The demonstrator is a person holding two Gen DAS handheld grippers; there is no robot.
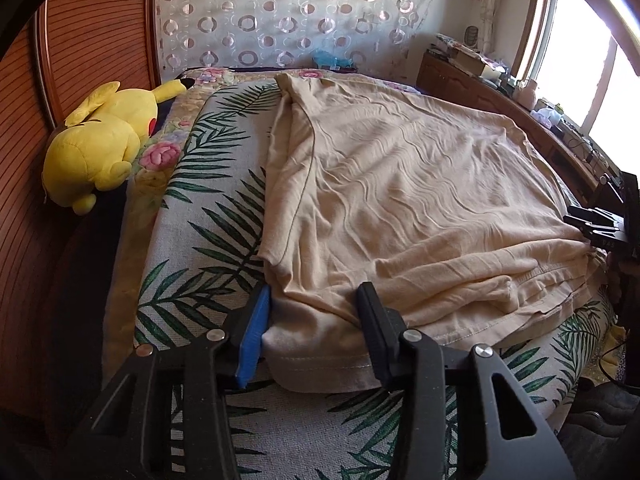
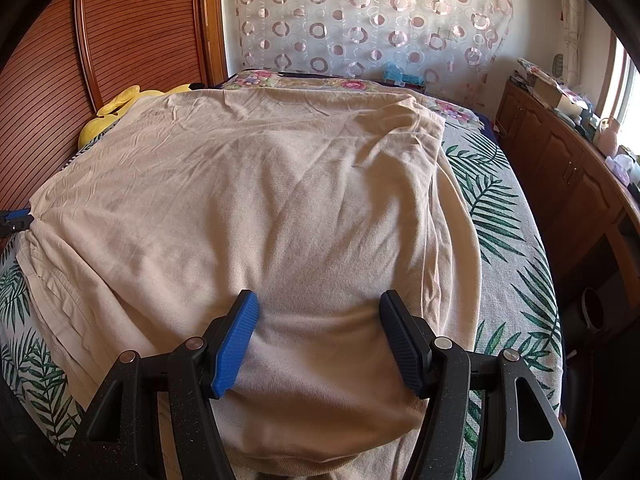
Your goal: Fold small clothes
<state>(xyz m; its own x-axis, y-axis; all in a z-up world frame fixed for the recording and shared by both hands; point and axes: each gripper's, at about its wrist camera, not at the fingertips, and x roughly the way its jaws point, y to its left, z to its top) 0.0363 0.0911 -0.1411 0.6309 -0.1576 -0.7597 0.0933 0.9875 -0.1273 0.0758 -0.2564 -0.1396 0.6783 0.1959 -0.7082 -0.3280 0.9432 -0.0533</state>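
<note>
Between both tongs lies the beige garment [image 1: 400, 200] — left tongs [image 1: 314, 332] and right tongs [image 2: 320, 344] spread.

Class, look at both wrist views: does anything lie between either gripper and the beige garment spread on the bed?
Nothing visible. The beige garment already lies between the fingers of the left gripper and of the right gripper. The yellow plush toy sits off to the side.

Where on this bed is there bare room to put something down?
Bare leaf-print cover lies between the beige garment and the yellow plush toy, and again between the garment and the wooden cabinet. The middle is fully covered.
</note>
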